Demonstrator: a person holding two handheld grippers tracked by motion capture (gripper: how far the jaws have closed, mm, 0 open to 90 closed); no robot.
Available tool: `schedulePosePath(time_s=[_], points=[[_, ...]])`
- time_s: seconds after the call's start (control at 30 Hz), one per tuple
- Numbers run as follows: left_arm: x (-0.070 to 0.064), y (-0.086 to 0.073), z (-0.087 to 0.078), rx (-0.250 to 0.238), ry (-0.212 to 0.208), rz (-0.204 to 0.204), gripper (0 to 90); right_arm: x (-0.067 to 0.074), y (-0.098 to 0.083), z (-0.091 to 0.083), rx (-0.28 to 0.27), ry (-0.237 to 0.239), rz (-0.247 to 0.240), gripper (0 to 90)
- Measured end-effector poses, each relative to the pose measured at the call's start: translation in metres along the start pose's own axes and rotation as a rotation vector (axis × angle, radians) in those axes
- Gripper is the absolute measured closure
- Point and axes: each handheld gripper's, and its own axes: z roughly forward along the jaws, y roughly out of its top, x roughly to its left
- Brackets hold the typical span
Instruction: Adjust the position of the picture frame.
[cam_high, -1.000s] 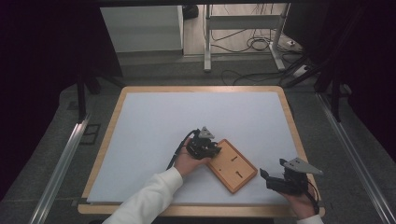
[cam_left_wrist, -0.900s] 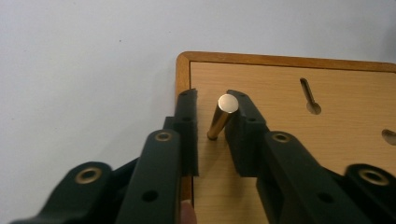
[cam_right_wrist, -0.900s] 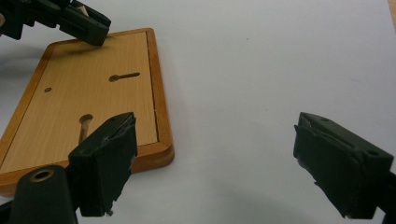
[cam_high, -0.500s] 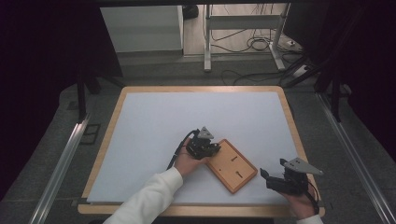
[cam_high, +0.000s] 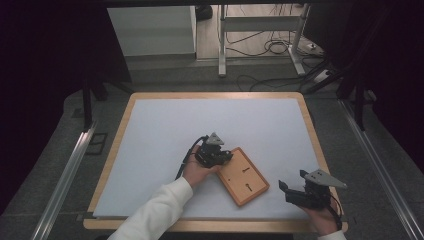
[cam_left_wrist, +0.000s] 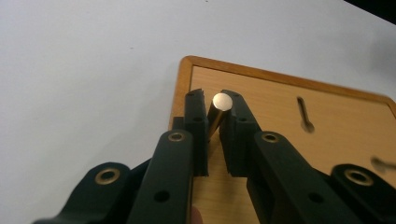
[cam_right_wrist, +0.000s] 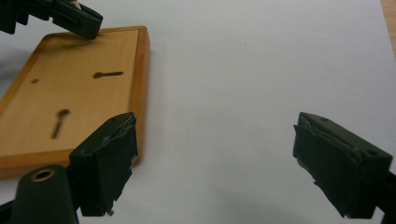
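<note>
Left gripper (cam_left_wrist: 214, 116): clamped on metal pin (cam_left_wrist: 217, 110) above wooden board (cam_left_wrist: 289, 154) | right gripper (cam_right_wrist: 215, 158): wide, empty | risk: pin is tilted, slippage is judged likely.

Tan wooden board (cam_high: 244, 176), brass-coloured pin (cam_left_wrist: 217, 112), black left gripper (cam_left_wrist: 214, 108), white table (cam_high: 160, 130)
</note>
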Motion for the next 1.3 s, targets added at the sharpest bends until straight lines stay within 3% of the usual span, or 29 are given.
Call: schedulePosePath(time_s=[0.2,0.33,0.5,0.67,0.93,1.03,1.3], points=[[0.011,-0.004,-0.019,-0.009,0.011,-0.002,81.9,0.001,0.0,0.0,0.0,0.002,0.0,14.1],[0.028,-0.01,-0.035,-0.017,0.036,-0.016,82.0,0.001,0.0,0.001,0.002,0.003,0.001,14.1],[0.043,-0.018,-0.043,-0.006,0.063,-0.017,82.4,0.002,0.0,0.002,0.007,0.004,0.0,14.1],[0.052,-0.023,-0.043,-0.008,0.049,-0.051,83.4,0.003,-0.001,0.002,0.009,0.003,0.0,14.1],[0.043,-0.016,-0.03,0.036,0.056,-0.008,83.5,0.003,-0.001,0.003,0.011,0.005,-0.004,14.1],[0.044,-0.015,-0.028,0.037,0.063,-0.017,83.5,0.003,-0.002,0.003,0.013,0.006,-0.006,14.1],[0.062,-0.019,-0.031,0.046,0.106,-0.072,83.6,0.002,-0.002,0.003,0.012,0.006,-0.006,14.1]])
